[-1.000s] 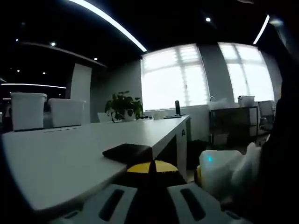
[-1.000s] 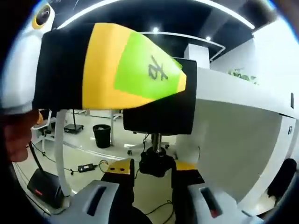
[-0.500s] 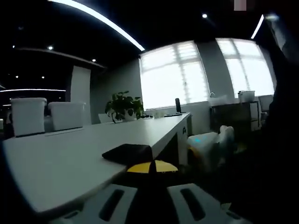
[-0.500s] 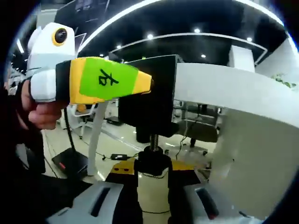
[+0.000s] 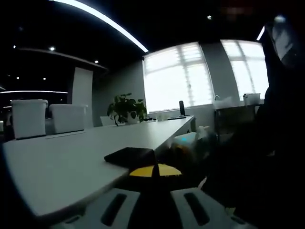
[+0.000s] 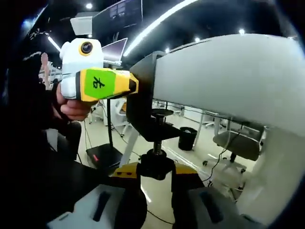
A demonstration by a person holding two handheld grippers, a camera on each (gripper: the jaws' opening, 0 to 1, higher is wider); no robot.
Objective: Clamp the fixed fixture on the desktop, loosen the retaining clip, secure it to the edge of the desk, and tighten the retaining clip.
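Observation:
A black clamp fixture (image 6: pixel 143 112) sits over the edge of the white desk (image 6: pixel 228 76). Its top plate (image 5: pixel 129 156) lies flat on the desk surface (image 5: pixel 71 157). My left gripper (image 5: pixel 155 171) is shut on the fixture's back. It appears from the left as a white body with a yellow-green label (image 6: pixel 102 85), held by a hand (image 6: pixel 71 107). Under the desk, the fixture's screw and round black knob (image 6: pixel 155 164) sit between the yellow-tipped jaws of my right gripper (image 6: pixel 156 171), which is shut on the knob. The right gripper (image 5: pixel 188 143) appears white beside the desk edge.
Two white bins (image 5: pixel 28 117) and a potted plant (image 5: pixel 126 109) stand on the far side of the desk. Below the desk are office chairs (image 6: pixel 238 140), a black waste bin (image 6: pixel 185 138) and cables on the floor. A person's dark sleeve (image 5: pixel 271 143) is at the right.
The right gripper has swung in under the desk edge while keeping hold of the knob. The right gripper view has rolled, so the left gripper looks smaller and further left. The left gripper has held still.

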